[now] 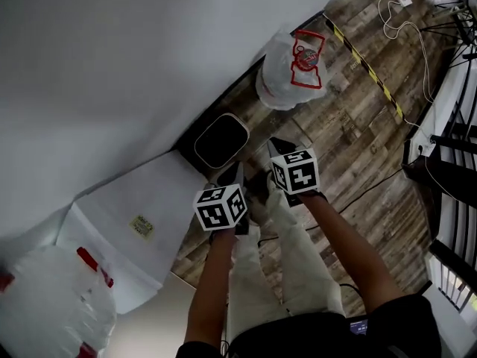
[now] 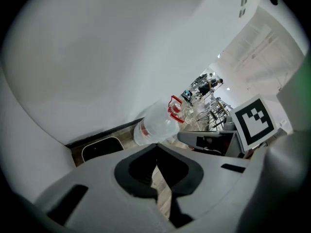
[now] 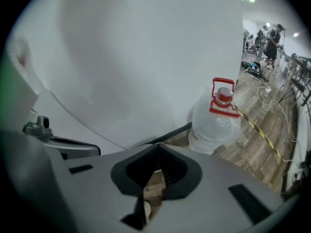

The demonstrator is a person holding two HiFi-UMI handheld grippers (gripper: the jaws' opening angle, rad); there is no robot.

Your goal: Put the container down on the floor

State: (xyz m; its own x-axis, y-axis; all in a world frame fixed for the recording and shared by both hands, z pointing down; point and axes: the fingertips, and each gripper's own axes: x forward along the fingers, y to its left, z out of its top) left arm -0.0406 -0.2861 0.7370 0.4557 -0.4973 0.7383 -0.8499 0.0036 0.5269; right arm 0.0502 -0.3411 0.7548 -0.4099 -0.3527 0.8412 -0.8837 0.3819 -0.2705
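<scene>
Both the left tool (image 2: 158, 169) and the right tool (image 3: 154, 171) are closed on nothing, while the clear plastic container with red cap (image 1: 292, 66) stands upright on the wooden floor (image 1: 350, 148), well beyond them, nearer the right tool.

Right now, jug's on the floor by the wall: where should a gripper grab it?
Take the red handle on top of the water jug, coming down from above on the open floor side. The jug stands upright, its round body looks too wide for the jaws, and the wall sits close behind.
</scene>
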